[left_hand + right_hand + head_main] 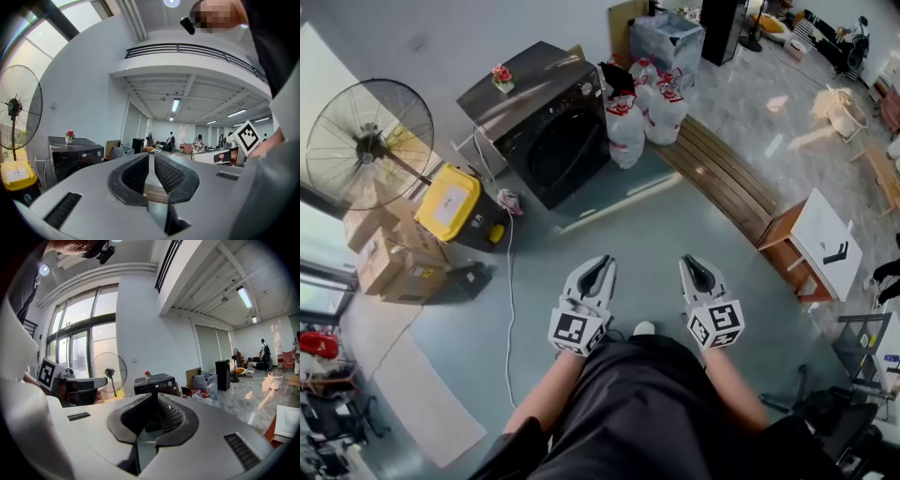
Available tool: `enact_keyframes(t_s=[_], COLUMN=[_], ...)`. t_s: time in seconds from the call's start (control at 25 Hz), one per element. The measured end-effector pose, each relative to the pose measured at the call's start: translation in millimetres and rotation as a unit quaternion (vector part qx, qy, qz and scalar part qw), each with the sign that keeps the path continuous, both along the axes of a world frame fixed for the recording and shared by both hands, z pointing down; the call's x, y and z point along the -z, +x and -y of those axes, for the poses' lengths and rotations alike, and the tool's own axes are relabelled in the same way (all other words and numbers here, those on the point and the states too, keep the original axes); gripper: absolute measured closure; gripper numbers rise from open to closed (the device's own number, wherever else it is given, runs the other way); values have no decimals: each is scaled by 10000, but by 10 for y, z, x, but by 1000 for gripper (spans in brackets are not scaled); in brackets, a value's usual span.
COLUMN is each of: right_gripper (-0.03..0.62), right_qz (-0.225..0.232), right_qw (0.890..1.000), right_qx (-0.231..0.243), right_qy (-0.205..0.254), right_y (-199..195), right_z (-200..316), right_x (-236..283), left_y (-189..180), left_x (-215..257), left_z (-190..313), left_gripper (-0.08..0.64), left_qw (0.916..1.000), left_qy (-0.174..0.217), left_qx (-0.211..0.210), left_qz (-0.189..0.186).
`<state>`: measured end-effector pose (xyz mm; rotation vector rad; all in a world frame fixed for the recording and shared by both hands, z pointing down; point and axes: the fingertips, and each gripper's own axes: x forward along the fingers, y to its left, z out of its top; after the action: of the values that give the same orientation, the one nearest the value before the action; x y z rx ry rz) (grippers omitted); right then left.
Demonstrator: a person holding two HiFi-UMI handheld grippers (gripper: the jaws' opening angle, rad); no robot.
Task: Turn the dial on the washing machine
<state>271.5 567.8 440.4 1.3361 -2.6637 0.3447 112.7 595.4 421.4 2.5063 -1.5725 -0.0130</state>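
Observation:
A black front-loading washing machine [546,122] stands on the floor several steps ahead of me, with a small flower pot [502,77] on its top. Its round dial [587,89] sits at the right end of the control panel. The dial [97,153] shows small in the left gripper view and also appears as the dial [169,383] in the right gripper view. My left gripper [598,267] and right gripper [694,265] are held side by side in front of my body, far from the machine. Both are shut with nothing between the jaws.
A big standing fan [370,141] and a yellow-lidded box [448,202] stand left of the machine. White plastic bags [642,108] lean against its right side. A wooden platform [722,173] runs to the right, a small table [820,239] beyond it. A white cable [509,272] crosses the floor.

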Motion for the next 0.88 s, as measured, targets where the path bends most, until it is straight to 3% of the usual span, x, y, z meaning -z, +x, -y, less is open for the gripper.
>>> enact_keyframes(t_s=[0.04, 0.08, 0.12, 0.2, 0.28, 0.88], right_gripper=[578, 524, 454, 387, 374, 373], right_qz=[3, 5, 2, -30, -53, 213], right_qw=[10000, 10000, 9999, 9997, 9995, 9985], right_qx=[2, 6, 19, 61, 92, 418], right_qy=[-30, -75, -137, -249, -288, -272], right_y=[16, 34, 52, 87, 127, -54], right_z=[0, 4, 10, 31, 56, 329], right_x=[-12, -27, -49, -100, -129, -114], left_y=[15, 25, 35, 71, 103, 93], left_x=[-9, -15, -23, -65, -91, -62], left_z=[-10, -13, -13, -2, 17, 280], left_gripper=[545, 538, 508, 440, 397, 387], left_qw=[10000, 10000, 10000, 9999, 9998, 9997], left_qy=[-8, -39, -78, -137, -175, -162], left_qx=[-28, -30, -25, -38, -1, 129], left_qz=[14, 40, 57, 44, 33, 160])
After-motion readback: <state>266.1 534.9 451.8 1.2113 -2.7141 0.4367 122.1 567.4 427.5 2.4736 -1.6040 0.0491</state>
